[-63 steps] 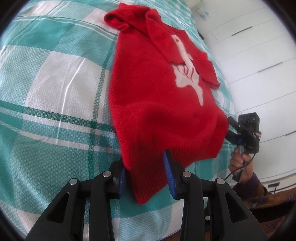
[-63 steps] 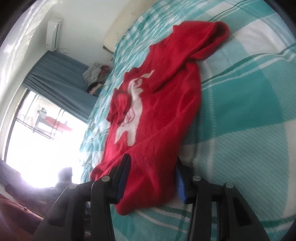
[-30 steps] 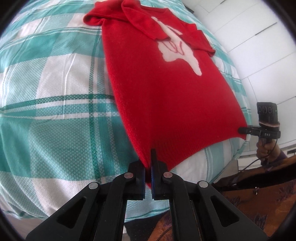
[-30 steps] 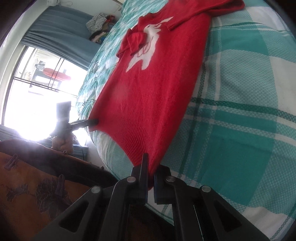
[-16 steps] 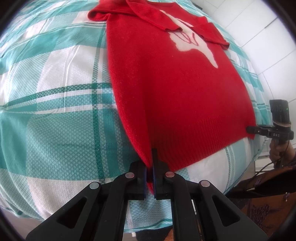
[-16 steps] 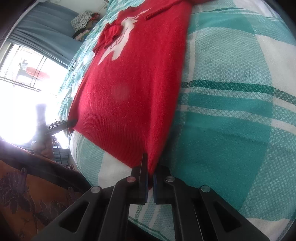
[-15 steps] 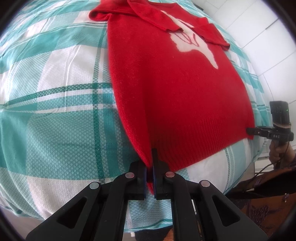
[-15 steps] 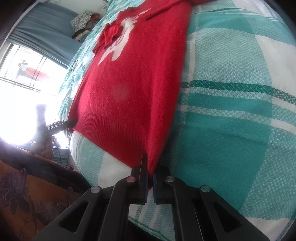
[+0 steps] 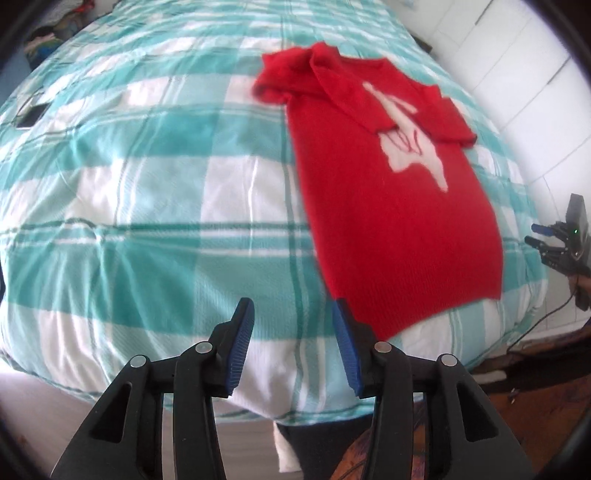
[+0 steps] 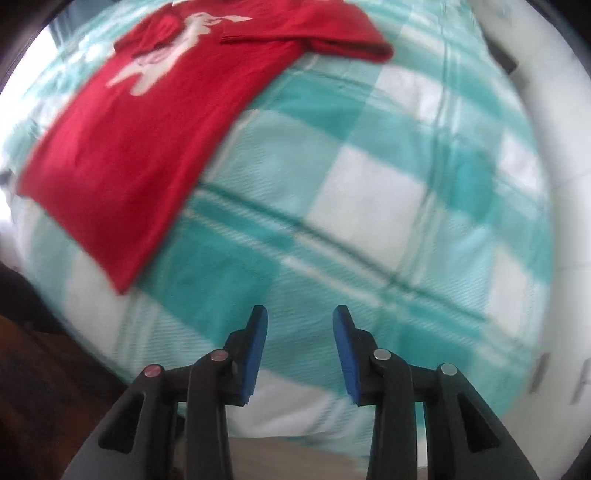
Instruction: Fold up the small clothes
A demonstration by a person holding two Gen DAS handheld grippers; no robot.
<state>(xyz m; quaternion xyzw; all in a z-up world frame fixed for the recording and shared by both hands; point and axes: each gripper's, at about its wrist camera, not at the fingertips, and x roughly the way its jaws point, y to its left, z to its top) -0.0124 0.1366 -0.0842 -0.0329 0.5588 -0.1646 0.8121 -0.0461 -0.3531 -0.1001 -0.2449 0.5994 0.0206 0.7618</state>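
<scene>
A small red sweater (image 9: 391,199) with a white figure on its front lies flat on the teal and white checked bed (image 9: 155,206), both sleeves folded in across the chest. My left gripper (image 9: 291,317) is open and empty, just left of the sweater's near hem corner. In the right wrist view the sweater (image 10: 147,122) lies up and to the left. My right gripper (image 10: 299,325) is open and empty over bare bedcover, to the right of the hem. The right gripper also shows at the far right of the left wrist view (image 9: 554,240).
The bed's near edge runs just below both grippers. White cupboard doors (image 9: 524,74) stand beyond the bed's right side. A dark flat item (image 9: 31,115) lies on the bedcover at the far left. A pile of clothes (image 9: 44,33) sits at the upper left.
Both grippers were shut on the sweater's hem corners. They have let go, opened, and drawn outward off the hem. The sweater now lies flat.
</scene>
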